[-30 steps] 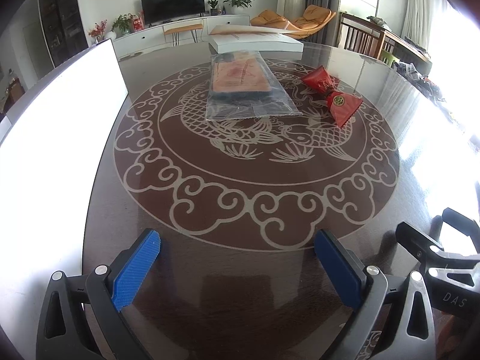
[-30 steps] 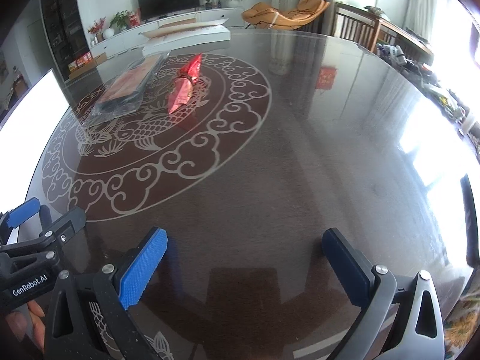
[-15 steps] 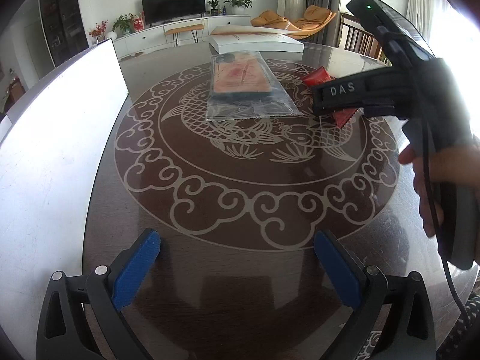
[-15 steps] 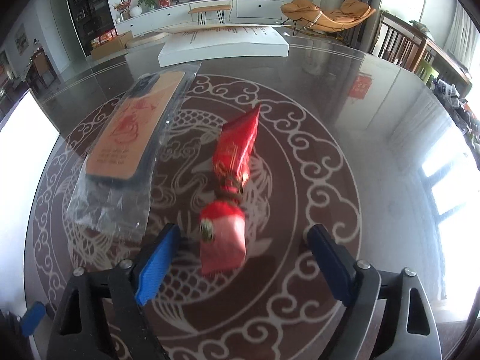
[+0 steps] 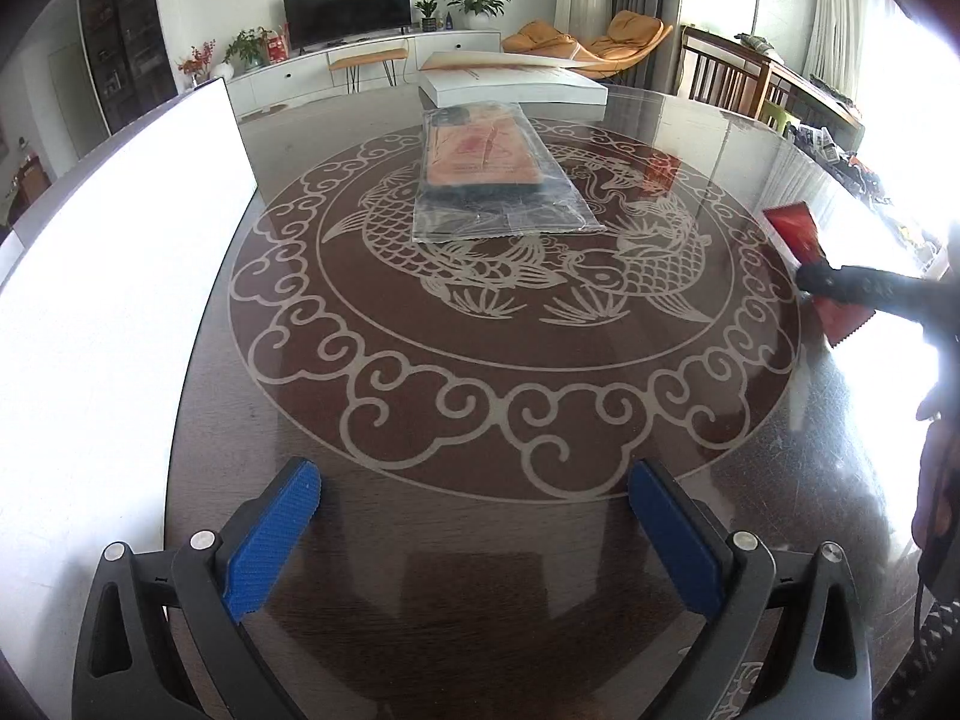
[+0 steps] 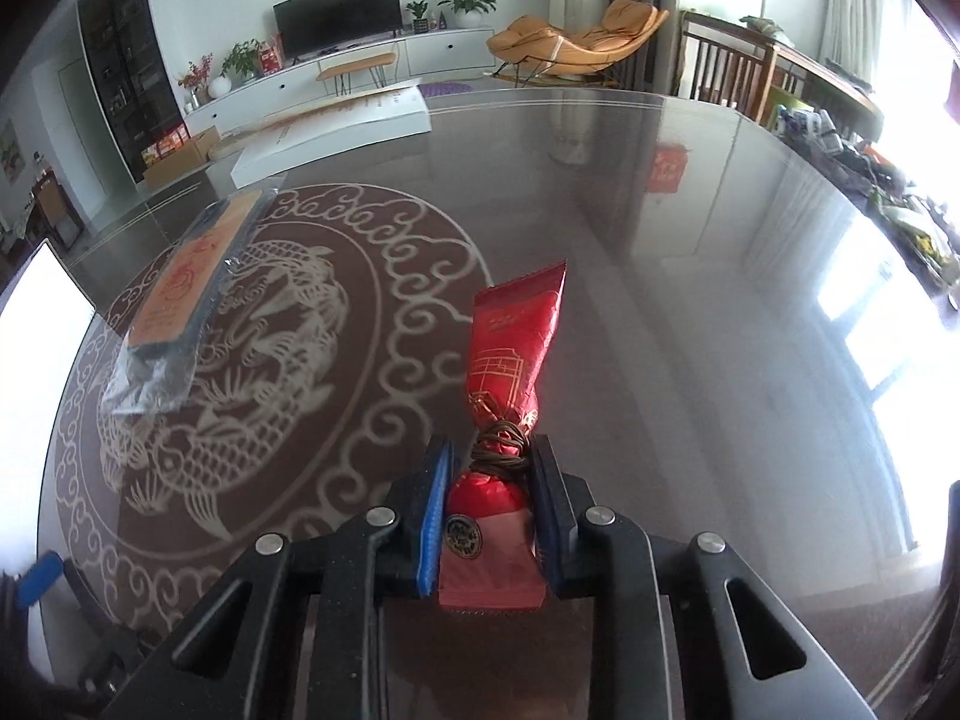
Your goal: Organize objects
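My right gripper (image 6: 489, 468) is shut on a red foil pouch (image 6: 510, 348) tied at its waist with brown cord, the blue pads pressing its lower half just below the knot. The pouch (image 5: 798, 234) shows at the right edge of the left wrist view, partly hidden by the right tool. A flat orange-and-black item in a clear plastic bag (image 5: 492, 180) lies on the carved fish pattern of the round dark table (image 5: 540, 540); the same bag (image 6: 180, 306) appears at the left in the right wrist view. My left gripper (image 5: 474, 516) hangs open over the near table edge, holding nothing.
A white flat box (image 5: 516, 87) sits at the table's far side. A white panel (image 5: 120, 276) lies along the left. Wooden chairs (image 6: 738, 72) and a cluttered side table (image 6: 888, 192) stand to the right. A hand (image 5: 936, 480) grips the right tool.
The right gripper travelled across the table to the red pouch, closed its jaws on it and carried it rightward off the fish pattern. The left gripper stayed put and open.
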Action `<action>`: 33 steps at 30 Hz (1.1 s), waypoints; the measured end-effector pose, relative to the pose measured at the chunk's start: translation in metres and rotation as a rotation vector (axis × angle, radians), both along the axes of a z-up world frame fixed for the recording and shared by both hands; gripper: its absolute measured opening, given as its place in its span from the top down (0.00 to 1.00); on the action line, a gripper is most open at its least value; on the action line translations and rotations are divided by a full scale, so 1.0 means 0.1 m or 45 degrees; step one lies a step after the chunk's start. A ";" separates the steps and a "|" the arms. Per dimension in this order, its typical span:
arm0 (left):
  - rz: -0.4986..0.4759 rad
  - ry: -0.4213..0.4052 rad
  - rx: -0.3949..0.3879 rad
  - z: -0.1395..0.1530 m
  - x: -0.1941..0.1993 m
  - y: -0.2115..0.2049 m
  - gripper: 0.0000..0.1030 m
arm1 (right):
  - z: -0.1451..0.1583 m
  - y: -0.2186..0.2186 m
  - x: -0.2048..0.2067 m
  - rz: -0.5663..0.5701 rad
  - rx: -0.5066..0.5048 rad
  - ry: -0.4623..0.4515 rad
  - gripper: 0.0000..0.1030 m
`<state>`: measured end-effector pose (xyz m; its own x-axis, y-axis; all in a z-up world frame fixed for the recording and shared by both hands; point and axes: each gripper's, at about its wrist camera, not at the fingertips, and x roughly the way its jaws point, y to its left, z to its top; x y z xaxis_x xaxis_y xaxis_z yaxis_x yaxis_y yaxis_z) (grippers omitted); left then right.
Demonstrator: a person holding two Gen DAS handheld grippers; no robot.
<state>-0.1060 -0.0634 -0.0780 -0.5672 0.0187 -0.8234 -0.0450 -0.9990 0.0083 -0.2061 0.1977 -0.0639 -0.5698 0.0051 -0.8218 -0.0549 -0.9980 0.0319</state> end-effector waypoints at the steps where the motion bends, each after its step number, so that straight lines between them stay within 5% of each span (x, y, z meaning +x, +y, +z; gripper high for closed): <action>1: 0.000 0.000 0.000 0.00 0.00 0.00 0.00 | 0.00 0.06 0.10 -0.016 0.002 0.007 0.75; 6: 0.000 0.000 -0.001 0.00 0.00 0.00 0.00 | 0.01 0.23 0.48 -0.058 0.001 0.046 0.72; 7: 0.001 0.000 -0.001 0.00 0.00 0.00 0.00 | 0.02 0.23 0.53 -0.052 -0.001 0.055 0.65; 10: 0.000 0.000 -0.001 0.00 0.00 0.00 0.00 | -0.02 0.18 0.58 -0.042 0.007 0.051 0.20; 23: -0.007 -0.010 0.004 0.00 -0.02 0.00 0.00 | -0.08 0.11 0.53 -0.027 0.059 0.023 0.10; 27: 0.016 -0.202 0.030 0.09 -0.20 0.01 0.00 | -0.08 0.11 0.53 -0.026 0.058 0.023 0.09; 33: 0.011 -0.038 0.156 0.73 -0.68 -0.02 0.00 | -0.09 0.09 0.52 -0.017 0.058 0.018 0.07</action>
<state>-0.1740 -0.0656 -0.0054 -0.5428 0.1152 -0.8319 -0.0344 -0.9928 -0.1151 -0.1537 0.2071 -0.0728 -0.5807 0.0500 -0.8126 -0.0684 -0.9976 -0.0125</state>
